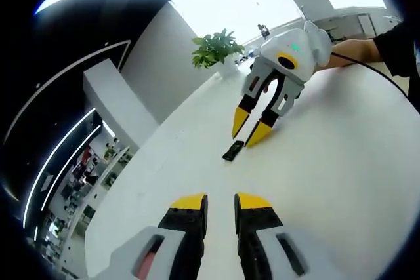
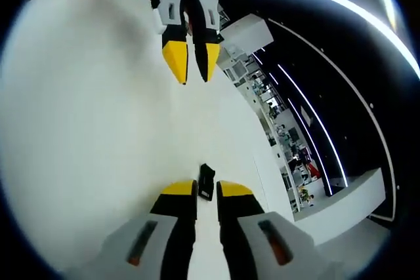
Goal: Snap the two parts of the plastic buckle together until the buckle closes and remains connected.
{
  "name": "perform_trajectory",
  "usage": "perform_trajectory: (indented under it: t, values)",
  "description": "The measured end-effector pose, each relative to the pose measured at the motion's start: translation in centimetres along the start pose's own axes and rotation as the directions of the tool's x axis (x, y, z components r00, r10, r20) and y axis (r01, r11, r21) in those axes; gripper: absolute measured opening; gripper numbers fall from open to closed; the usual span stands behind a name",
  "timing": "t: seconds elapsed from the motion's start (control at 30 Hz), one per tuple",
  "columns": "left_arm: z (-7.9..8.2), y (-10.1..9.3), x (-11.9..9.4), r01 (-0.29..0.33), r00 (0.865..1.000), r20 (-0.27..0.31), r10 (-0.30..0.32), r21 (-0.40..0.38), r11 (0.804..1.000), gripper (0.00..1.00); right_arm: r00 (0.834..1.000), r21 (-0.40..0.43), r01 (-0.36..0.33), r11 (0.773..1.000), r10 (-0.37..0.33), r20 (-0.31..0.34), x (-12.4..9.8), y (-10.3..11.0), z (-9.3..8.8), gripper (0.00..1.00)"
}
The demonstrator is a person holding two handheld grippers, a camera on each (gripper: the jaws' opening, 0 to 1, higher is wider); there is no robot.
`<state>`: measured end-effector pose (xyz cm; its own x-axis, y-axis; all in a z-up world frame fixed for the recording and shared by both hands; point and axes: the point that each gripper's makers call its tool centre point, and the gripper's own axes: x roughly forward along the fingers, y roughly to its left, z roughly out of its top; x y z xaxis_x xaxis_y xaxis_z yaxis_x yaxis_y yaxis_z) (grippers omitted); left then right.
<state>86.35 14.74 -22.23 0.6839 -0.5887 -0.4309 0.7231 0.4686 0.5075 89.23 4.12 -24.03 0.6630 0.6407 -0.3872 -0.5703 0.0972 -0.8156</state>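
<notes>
A small black plastic buckle (image 1: 233, 151) lies flat on the white table (image 1: 328, 181); it looks like one dark piece, too small to tell its two parts apart. My right gripper (image 1: 249, 129) hovers just over it, tips pointing down, open, with nothing between the fingers. In the right gripper view the buckle (image 2: 207, 181) sits right at the tips of the right gripper (image 2: 207, 191), in the gap between them. My left gripper (image 1: 221, 200) stands a short way back from the buckle, open with a narrow gap and nothing in it. The left gripper (image 2: 191, 60) faces the right one across the table.
A potted green plant (image 1: 216, 49) stands at the table's far edge. A person's hand and dark sleeve (image 1: 367, 47) hold the right gripper, with a black cable trailing. The table's edge (image 2: 252, 142) runs close beside the buckle; an office floor lies below.
</notes>
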Motion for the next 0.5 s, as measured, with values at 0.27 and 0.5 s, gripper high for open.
perform_trajectory:
  t: [0.27,0.5]
  values:
    - [0.27,-0.04,-0.05,0.005,1.0,0.012,-0.005,-0.004,1.0,0.18,1.0,0.015,0.004,1.0,-0.004,-0.027,-0.19,-0.2,-0.38,0.14]
    - [0.11,0.03,-0.03,0.002,1.0,0.006,-0.002,-0.001,1.0,0.18,1.0,0.023,0.015,1.0,-0.014,-0.028,-0.49,-0.43,0.1,0.14]
